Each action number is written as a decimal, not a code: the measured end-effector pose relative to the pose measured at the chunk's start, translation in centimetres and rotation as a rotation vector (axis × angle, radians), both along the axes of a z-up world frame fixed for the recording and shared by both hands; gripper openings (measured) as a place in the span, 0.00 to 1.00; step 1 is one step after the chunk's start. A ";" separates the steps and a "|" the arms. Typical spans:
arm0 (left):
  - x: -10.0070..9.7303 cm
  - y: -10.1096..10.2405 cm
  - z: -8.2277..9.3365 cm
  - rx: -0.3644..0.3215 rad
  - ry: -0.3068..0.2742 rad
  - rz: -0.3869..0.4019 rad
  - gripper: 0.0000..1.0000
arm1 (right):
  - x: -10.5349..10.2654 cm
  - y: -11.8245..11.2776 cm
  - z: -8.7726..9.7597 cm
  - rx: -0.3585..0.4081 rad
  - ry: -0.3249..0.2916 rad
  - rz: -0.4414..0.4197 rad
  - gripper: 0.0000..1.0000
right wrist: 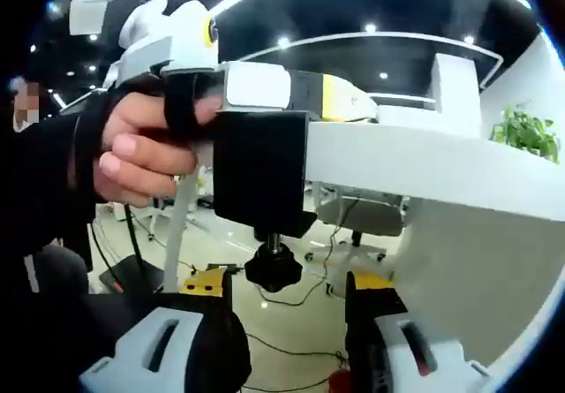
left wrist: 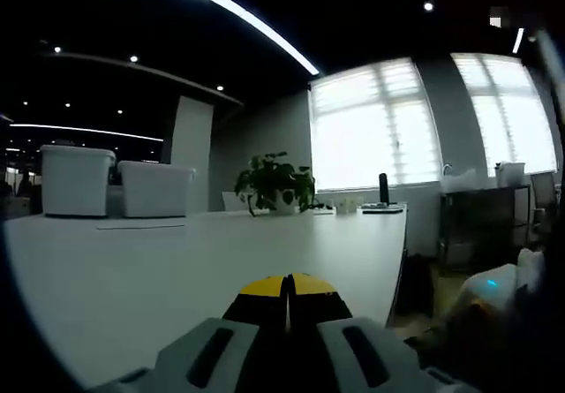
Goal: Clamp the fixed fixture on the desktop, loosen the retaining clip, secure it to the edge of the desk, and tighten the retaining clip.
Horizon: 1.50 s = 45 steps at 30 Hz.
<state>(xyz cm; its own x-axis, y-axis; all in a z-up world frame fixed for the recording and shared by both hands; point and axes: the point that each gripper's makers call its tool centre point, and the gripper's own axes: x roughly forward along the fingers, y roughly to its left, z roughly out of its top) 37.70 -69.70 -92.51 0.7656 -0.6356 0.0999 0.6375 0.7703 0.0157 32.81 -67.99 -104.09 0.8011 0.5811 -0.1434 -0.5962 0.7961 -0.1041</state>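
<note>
in the right gripper view, the right gripper (right wrist: pixel 284 340) stands open and holds nothing, its two jaws rising at either side of a gap. straight ahead of that gap and just above it hangs the black knob (right wrist: pixel 273 267) of the retaining clip, on a short screw (right wrist: pixel 273 242) whose long axis runs up into the black clamp fixture (right wrist: pixel 260 177); the knob lies between the jaws' lines but apart from both. the fixture sits over the edge of the white desk (right wrist: pixel 424 168), its body hanging below the desktop, so it looks already placed and, by my judgement, only the tightening is left. a hand (right wrist: pixel 146 150) grips the handle of the left gripper at the near left, and the yellow tip above the fixture seems to press its top. the right gripper is the nearer one to the knob. in the left gripper view, the left gripper (left wrist: pixel 287 298) has its yellow-tipped jaws brought together at the desk's near edge; whether they pinch the fixture i cannot tell. far across the desktop stand a potted plant (left wrist: pixel 274 181) and two white bins (left wrist: pixel 78 179).
</note>
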 end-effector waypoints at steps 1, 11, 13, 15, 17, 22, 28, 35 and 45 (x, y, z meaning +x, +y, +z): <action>0.0 0.0 0.0 0.000 -0.003 0.001 0.01 | -0.1 0.1 0.2 0.005 -0.006 -0.043 0.49; -0.4 -0.1 0.2 0.002 -0.019 -0.008 0.01 | 0.6 0.8 0.3 0.135 0.064 -0.257 0.43; -0.5 -0.1 0.2 0.002 -0.016 -0.008 0.01 | 1.0 1.2 -0.3 0.113 0.082 -0.253 0.40; -0.5 0.0 0.2 0.002 -0.020 -0.008 0.01 | 1.1 1.2 -0.7 0.084 0.084 -0.270 0.37; -0.5 0.0 0.2 0.002 -0.019 -0.008 0.01 | 1.0 1.3 -1.0 0.094 0.115 -0.276 0.27; -0.5 0.0 0.1 0.002 -0.016 -0.009 0.01 | 1.3 1.0 -1.0 0.097 0.126 -0.280 0.23; -0.5 0.0 0.0 0.004 -0.009 -0.007 0.01 | 1.2 1.6 -0.8 0.082 0.098 -0.131 0.22; -0.4 0.0 0.0 0.003 -0.003 -0.008 0.01 | 1.2 2.1 -0.9 0.088 0.105 0.119 0.22; -0.2 0.1 0.0 -0.002 0.001 0.001 0.01 | 0.7 2.9 -0.7 0.140 0.085 0.413 0.22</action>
